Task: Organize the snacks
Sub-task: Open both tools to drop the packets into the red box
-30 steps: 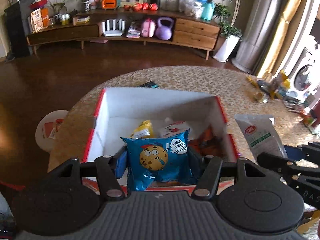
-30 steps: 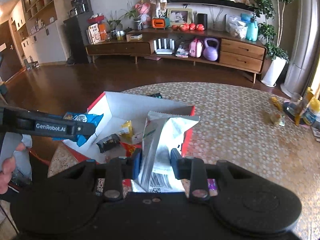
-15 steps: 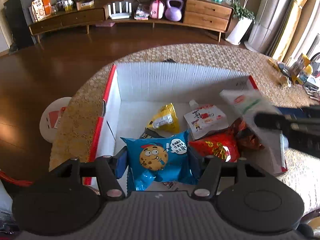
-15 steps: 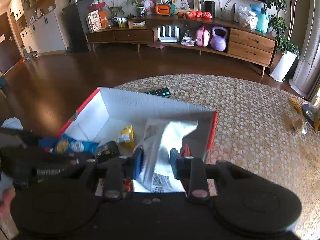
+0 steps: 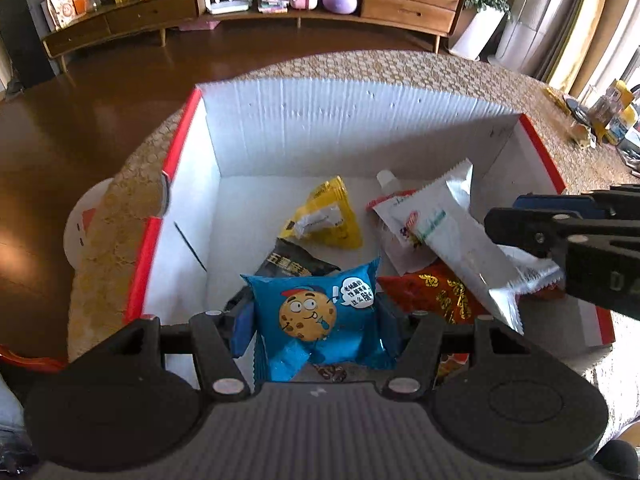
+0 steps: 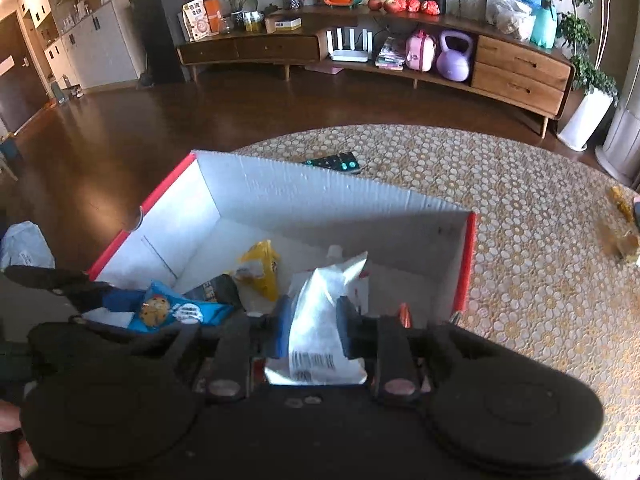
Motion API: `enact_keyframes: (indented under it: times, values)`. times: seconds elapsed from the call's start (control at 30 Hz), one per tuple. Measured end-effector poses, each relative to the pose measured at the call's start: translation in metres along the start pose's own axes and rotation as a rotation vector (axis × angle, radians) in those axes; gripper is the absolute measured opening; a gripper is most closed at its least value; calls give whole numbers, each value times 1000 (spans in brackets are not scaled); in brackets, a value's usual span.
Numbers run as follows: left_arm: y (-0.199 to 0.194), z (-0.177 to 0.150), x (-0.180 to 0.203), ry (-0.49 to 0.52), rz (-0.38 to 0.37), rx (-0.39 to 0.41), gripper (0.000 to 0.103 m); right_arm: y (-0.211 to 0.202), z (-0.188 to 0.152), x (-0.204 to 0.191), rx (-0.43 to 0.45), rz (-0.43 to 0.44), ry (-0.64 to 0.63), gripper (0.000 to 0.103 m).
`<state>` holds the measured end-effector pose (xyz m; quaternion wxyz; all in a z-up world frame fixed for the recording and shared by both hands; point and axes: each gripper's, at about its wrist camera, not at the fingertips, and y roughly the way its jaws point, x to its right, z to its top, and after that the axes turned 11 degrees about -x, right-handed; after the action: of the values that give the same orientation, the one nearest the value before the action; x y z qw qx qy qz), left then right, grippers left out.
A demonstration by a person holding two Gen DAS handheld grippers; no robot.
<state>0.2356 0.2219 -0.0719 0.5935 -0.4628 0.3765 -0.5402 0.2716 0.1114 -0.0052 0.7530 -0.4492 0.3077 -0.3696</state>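
A white box with red edges (image 5: 352,128) stands on the round table; it also shows in the right wrist view (image 6: 320,204). My left gripper (image 5: 314,320) is shut on a blue cookie packet (image 5: 316,316) and holds it over the box's near side. My right gripper (image 6: 314,328) is shut on a white and silver snack bag (image 6: 320,320), held over the box's right part; the bag also shows in the left wrist view (image 5: 460,236). In the box lie a yellow packet (image 5: 324,220), a black packet (image 5: 292,260), a red packet (image 5: 432,292) and a white pouch (image 5: 394,208).
A remote control (image 6: 336,160) lies on the patterned tablecloth (image 6: 520,240) behind the box. Small bottles and clutter (image 5: 600,116) sit at the table's far right. A round stool (image 5: 84,220) stands left of the table. A long wooden sideboard (image 6: 360,52) lines the far wall.
Both grippers have moved forward and down over the box with their packets. The right gripper's white bag now hangs inside the box above the red packet.
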Motion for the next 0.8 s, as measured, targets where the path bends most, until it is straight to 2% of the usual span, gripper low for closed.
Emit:
enact_keyframes:
  times: [0.13,0.23,0.4,0.7,0.8]
  values:
    - [5,0,3,6,10,-13,64,-2,-1,2,-1,3,5,28]
    - [7,0,3,-8,7,-17,71,-4,-2,4,-8,13,13,33]
    - [3,-3,0,-26,6,-1,77,-5,-5,4,-7,12,23,42]
    - [-12,-11,1,-41,14,17,77,-18,-15,2,8,15,29,63]
    - [-19,-16,2,-35,13,31,77,-26,-20,2,20,21,29,67]
